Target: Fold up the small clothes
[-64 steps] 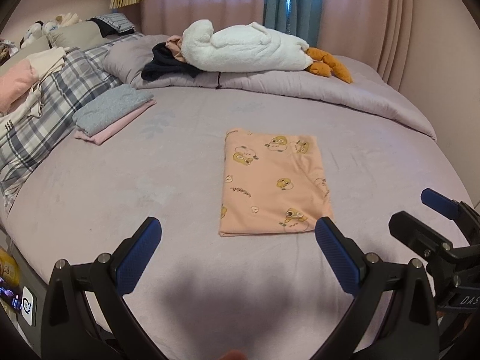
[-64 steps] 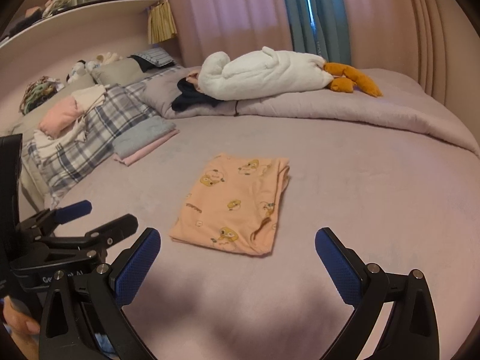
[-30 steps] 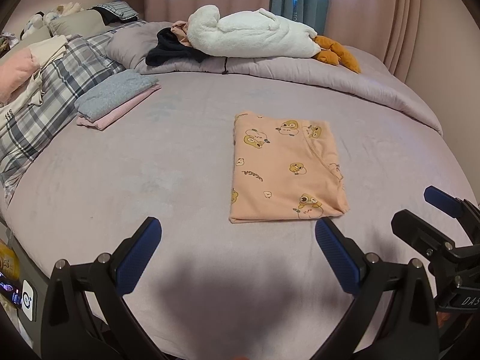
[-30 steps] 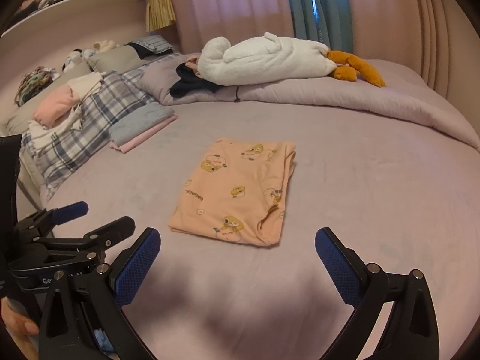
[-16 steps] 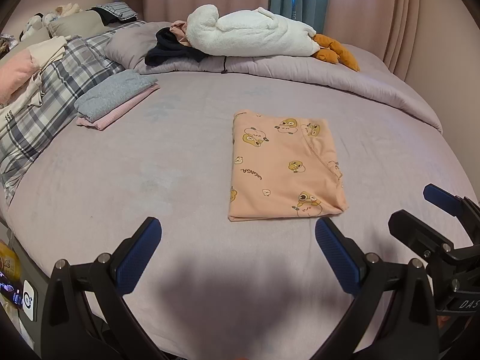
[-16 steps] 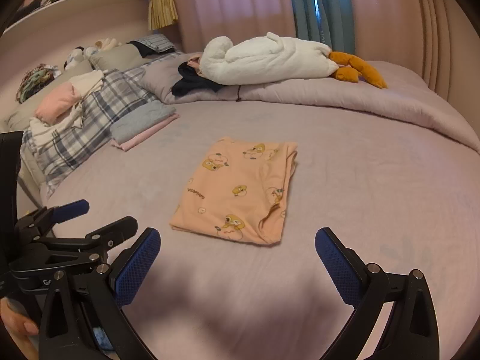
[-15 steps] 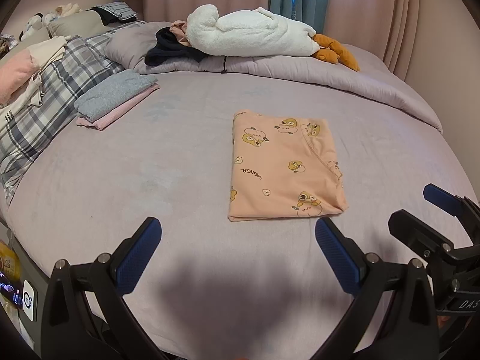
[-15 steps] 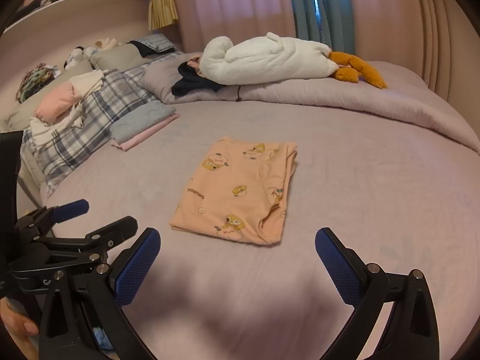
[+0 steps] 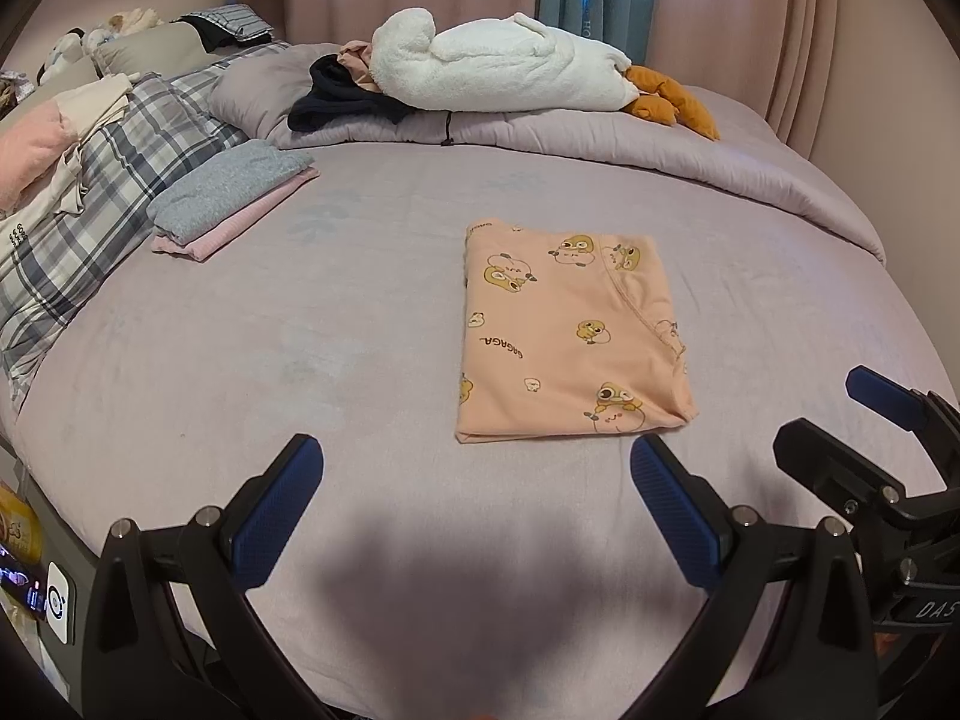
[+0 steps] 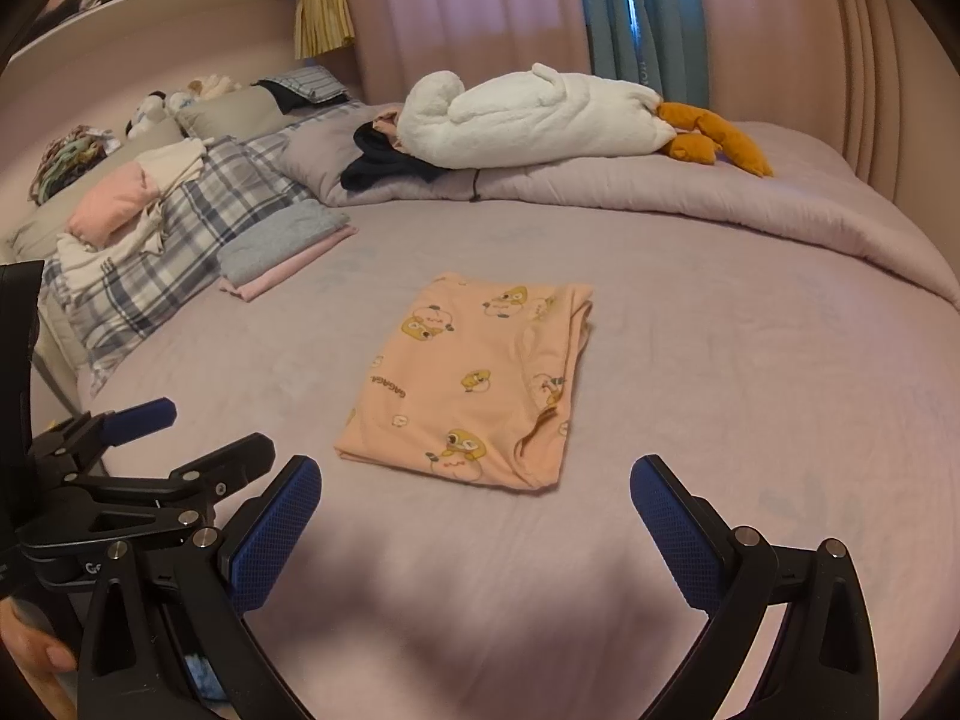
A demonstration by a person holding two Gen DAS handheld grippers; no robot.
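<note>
A peach garment with cartoon duck prints (image 9: 564,330) (image 10: 480,372) lies folded into a neat rectangle in the middle of the lilac bed sheet (image 9: 300,324). My left gripper (image 9: 477,498) hovers open just short of its near edge, nothing between its blue pads. My right gripper (image 10: 474,516) is open too, a little before the garment's near edge and empty. In the left wrist view the right gripper (image 9: 870,426) shows at the right border; the left gripper (image 10: 174,438) shows at the lower left of the right wrist view.
A folded grey and pink stack (image 9: 234,195) lies at the left beside a plaid blanket (image 9: 90,192) with loose clothes on it. A white plush (image 9: 498,66) and dark clothing (image 9: 342,99) rest on the rolled duvet (image 9: 600,138) at the back. The bed edge (image 9: 36,480) drops off at the lower left.
Both grippers have crept slightly nearer the folded garment and stayed open. The garment has not moved.
</note>
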